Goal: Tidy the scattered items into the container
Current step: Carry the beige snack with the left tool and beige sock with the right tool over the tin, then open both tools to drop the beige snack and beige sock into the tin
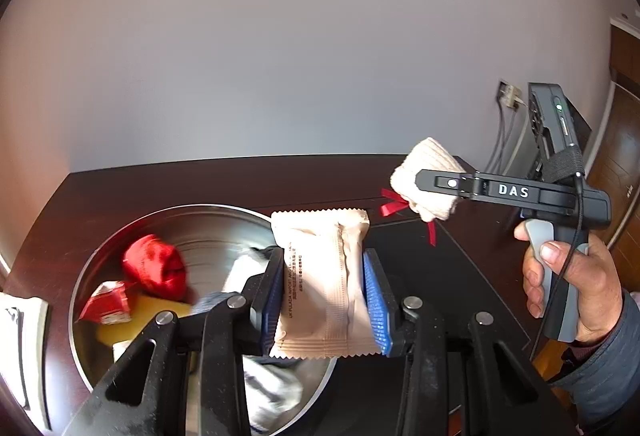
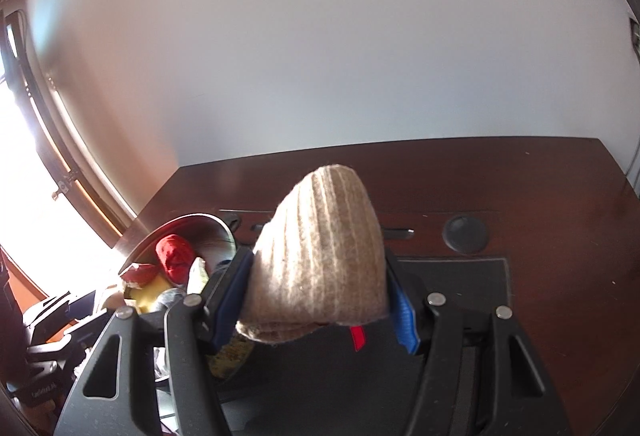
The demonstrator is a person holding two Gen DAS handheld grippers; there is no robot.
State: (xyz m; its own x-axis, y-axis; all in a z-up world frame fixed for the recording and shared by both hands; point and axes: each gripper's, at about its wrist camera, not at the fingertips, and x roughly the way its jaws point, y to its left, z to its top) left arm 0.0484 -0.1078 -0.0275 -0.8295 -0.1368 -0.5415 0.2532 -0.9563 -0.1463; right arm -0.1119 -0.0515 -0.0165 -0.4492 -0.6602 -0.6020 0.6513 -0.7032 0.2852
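Observation:
My left gripper (image 1: 325, 290) is shut on a beige sealed packet (image 1: 324, 276), held upright above the right rim of a steel bowl (image 1: 100, 260). Inside the bowl lie a red sock bundle (image 1: 156, 266), a red wrapper (image 1: 106, 302), a yellow item (image 1: 160, 306) and white-grey cloth (image 1: 268, 388). My right gripper (image 2: 320, 288) is shut on a rolled beige ribbed sock (image 2: 324, 256) with a red ribbon (image 2: 357, 338) hanging under it. In the left wrist view that sock (image 1: 424, 163) hangs in the air right of the bowl, over the desk. The bowl (image 2: 192, 224) lies left of the right gripper.
The dark wooden desk (image 2: 540, 195) carries a black mat (image 2: 460, 276) and a round grommet (image 2: 465, 232). A white wall stands behind. A person's hand (image 1: 572, 276) grips the right tool's handle. A white object (image 1: 24, 336) sits at the desk's left edge; a window (image 2: 40, 115) is left.

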